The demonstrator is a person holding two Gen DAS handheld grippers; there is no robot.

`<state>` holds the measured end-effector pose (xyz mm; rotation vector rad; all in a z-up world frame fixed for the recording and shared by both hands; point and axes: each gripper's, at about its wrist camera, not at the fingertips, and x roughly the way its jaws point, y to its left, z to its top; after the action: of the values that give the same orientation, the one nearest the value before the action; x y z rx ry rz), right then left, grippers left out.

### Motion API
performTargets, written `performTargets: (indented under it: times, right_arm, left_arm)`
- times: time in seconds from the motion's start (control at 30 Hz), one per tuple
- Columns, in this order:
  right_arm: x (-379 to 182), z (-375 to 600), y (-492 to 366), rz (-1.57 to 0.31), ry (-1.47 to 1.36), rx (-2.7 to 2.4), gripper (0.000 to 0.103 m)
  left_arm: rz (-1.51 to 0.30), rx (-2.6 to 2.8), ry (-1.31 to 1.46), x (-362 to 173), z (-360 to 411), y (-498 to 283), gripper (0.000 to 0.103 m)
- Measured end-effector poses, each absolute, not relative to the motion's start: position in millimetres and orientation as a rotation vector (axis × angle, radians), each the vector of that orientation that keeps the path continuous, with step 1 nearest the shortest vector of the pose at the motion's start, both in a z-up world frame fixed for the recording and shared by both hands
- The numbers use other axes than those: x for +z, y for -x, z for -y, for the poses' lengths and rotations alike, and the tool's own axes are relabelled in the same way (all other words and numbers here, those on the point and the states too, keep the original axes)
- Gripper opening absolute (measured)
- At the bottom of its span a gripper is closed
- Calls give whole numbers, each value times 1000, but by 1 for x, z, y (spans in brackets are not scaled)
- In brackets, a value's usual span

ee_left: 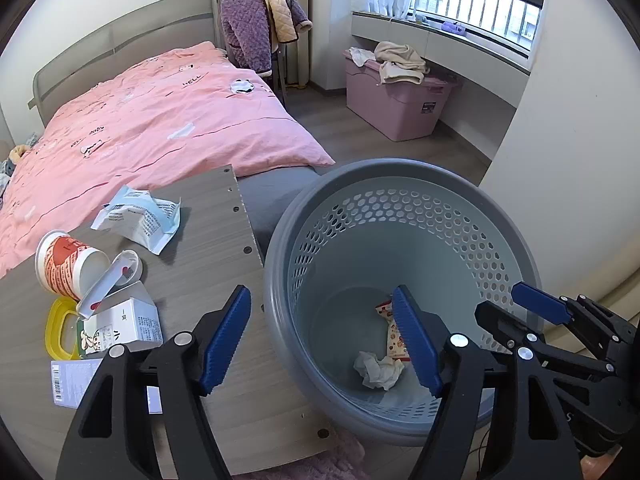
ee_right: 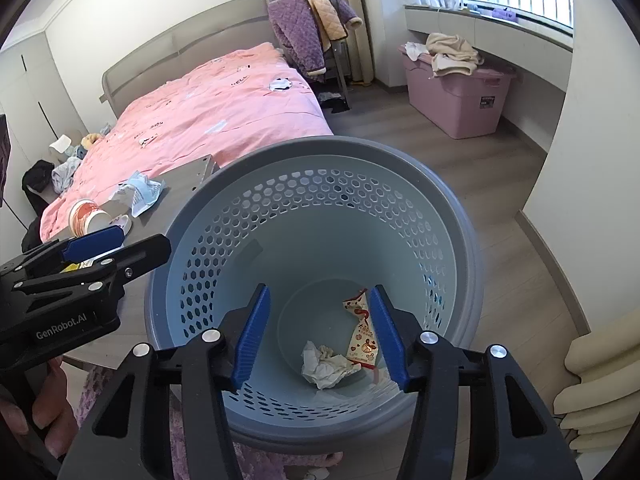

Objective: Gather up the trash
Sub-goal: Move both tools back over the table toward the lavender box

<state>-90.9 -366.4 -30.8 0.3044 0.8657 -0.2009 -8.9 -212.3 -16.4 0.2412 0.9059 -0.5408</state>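
Note:
A grey perforated basket (ee_left: pixel 360 168) (ee_right: pixel 320 146) stands on the floor beside a low wooden table (ee_left: pixel 216 240). At its bottom lie a crumpled tissue (ee_left: pixel 378 370) (ee_right: pixel 324 364) and a red-and-white snack wrapper (ee_left: pixel 387 312) (ee_right: pixel 362 340). My right gripper (ee_right: pixel 319 288) hangs open over the basket's mouth with nothing between its pads. My left gripper (ee_left: pixel 320 292) is also open and empty, straddling the basket's rim and the table edge. On the table lie a tipped paper cup (ee_left: pixel 64 268), a small carton (ee_left: pixel 124 324), a blue-white packet (ee_left: pixel 138 216) and a yellow ring (ee_left: pixel 56 328).
A bed with a pink duvet (ee_left: pixel 160 120) lies behind the table. A pink storage box (ee_left: pixel 396 96) with clothes on it stands under the window. A chair draped with jackets (ee_left: pixel 256 32) is by the bed. A white wall corner (ee_right: pixel 580 160) is at the right.

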Motion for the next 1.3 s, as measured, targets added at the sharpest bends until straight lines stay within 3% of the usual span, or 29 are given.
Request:
performTargets:
  times: [0.8,1.3]
  right_arm:
    - [-20,311,95,-813,-279,-121,73]
    - [-18,228,81,-804,-233,27,75]
  left_arm:
    - [-867,-416,-158,-4,139,17,74]
    - [-870,-220,-93,-12,30,19,74]
